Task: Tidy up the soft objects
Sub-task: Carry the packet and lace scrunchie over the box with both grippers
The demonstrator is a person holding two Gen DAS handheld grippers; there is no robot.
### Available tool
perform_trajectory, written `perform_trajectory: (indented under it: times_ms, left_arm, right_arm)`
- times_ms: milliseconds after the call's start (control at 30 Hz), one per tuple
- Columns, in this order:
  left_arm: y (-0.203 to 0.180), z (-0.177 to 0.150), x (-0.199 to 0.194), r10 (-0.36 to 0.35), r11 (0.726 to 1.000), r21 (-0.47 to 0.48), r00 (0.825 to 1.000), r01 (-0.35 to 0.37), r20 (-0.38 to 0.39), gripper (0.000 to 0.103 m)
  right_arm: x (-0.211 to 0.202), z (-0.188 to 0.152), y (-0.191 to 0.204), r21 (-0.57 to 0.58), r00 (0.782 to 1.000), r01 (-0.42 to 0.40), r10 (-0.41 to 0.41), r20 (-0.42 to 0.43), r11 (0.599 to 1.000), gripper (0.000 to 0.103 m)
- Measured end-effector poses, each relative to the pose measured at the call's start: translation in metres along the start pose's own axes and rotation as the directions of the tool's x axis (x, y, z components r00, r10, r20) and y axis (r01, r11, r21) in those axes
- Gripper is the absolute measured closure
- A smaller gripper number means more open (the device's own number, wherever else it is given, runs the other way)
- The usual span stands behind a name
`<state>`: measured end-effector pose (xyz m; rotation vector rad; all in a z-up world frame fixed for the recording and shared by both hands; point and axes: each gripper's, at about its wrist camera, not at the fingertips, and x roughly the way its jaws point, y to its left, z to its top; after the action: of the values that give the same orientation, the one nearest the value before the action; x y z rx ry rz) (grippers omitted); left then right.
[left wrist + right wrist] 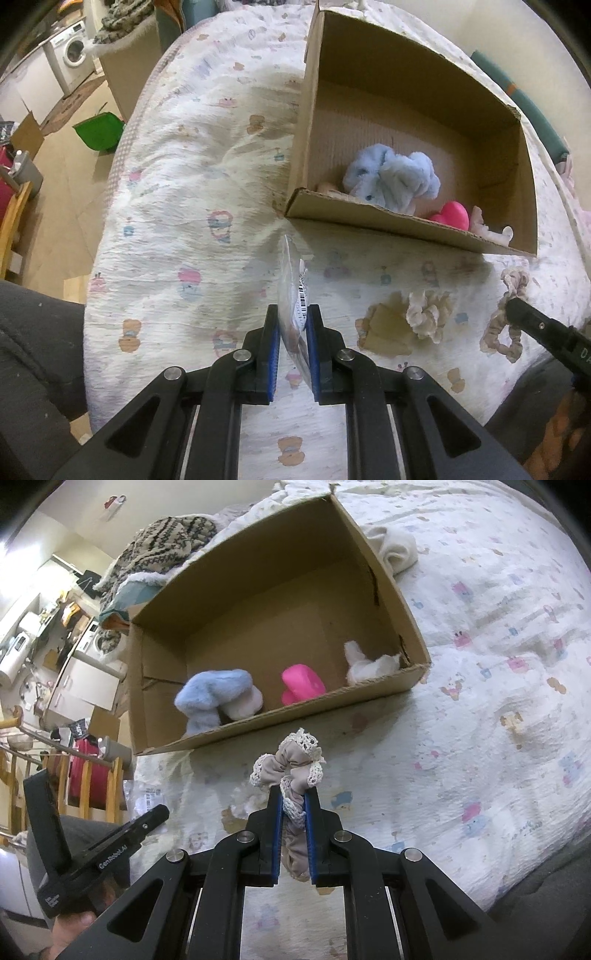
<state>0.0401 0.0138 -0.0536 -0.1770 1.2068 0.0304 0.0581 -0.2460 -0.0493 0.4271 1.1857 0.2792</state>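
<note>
Meanwhile, the left gripper (292,314) had its blue pads clamped on a clear plastic packet (291,295) with a barcode label, held edge-on above the printed bedspread (177,206). The right gripper (293,797) was closed tight on a beige scrunchie (291,768) trimmed with white lace, whose loop bulged out beyond the fingertips. Just ahead of both lay an open cardboard box (229,734), resting on the bed. Inside it sat a fluffy blue soft toy (214,698) near the front wall, a bright pink object (301,683) beside it, and a white fluffy piece (369,664) in the right corner. A cream ruffled scrunchie (428,310) lay on the bedspread between the two grippers, apart from the box. A folded white cloth (397,550) lay on the bed beyond the box's far corner.
</note>
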Motion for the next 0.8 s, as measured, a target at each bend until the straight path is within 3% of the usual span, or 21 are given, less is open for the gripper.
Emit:
perform_trajectory:
  times_ms: [433, 800]
  left_arm:
    - [-0.009, -0.002, -0.024, 0.044, 0.999, 0.021, 0.995, -0.046, 0.094, 0.09]
    - [-0.016, 0.017, -0.064, 0.04, 0.997, 0.061, 0.98, -0.053, 0.196, 0.09]
  right_arm:
    - [-0.027, -0.003, 0.015, -0.033, 0.998, -0.043, 0.044, 0.049, 0.999, 0.09]
    - [-0.062, 0.009, 0.029, -0.056, 0.985, -0.079, 0.087, 0.149, 0.995, 0.09]
